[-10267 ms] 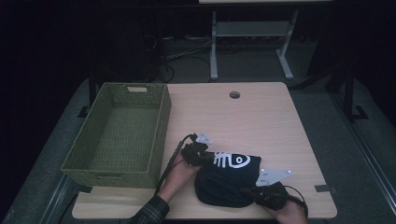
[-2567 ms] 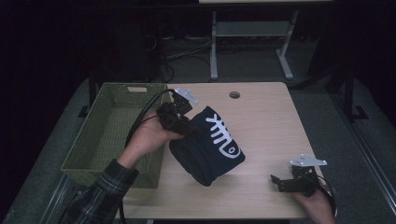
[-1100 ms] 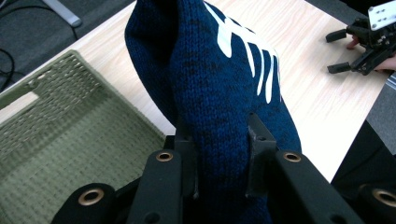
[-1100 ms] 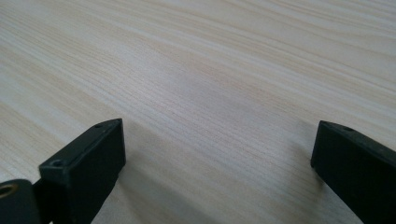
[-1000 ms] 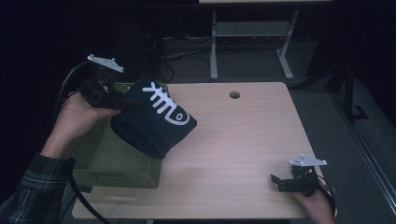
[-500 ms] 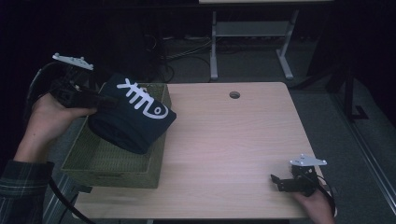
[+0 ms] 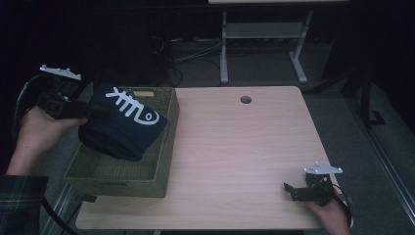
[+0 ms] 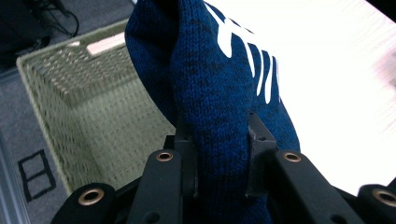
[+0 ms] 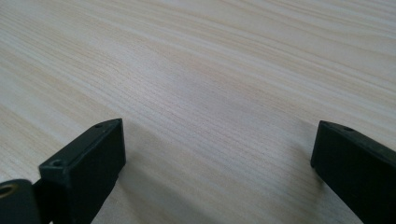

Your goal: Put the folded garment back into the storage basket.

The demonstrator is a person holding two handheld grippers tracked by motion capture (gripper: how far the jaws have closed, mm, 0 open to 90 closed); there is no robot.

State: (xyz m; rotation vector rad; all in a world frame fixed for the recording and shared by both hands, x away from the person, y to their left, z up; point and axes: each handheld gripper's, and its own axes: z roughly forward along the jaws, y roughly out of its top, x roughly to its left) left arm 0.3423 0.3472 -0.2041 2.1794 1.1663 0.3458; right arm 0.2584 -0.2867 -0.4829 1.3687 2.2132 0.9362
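A: What do the jaws have?

B: The left gripper [image 7: 93,110] is clamped on a thick fold of the dark blue knitted garment [image 7: 125,127]; in the left gripper view the wool [image 8: 219,116] bulges up between the two black jaws. The right gripper [image 7: 289,190] rests at the near right of the table [image 7: 244,147], jaws wide apart with bare wood between them.

A: And where does the garment sit?

B: It hangs from the left gripper over the green woven basket [image 7: 164,142] at the table's left edge, its bulk drooping just above or onto the basket floor; I cannot tell if it touches.

A: How will it handle?

B: Soft, light and floppy, I'd judge. It sags below the grip and won't hold shape. The knit isn't slippery or fragile, so a bunched fold makes a sound hold; a single layer would stretch.
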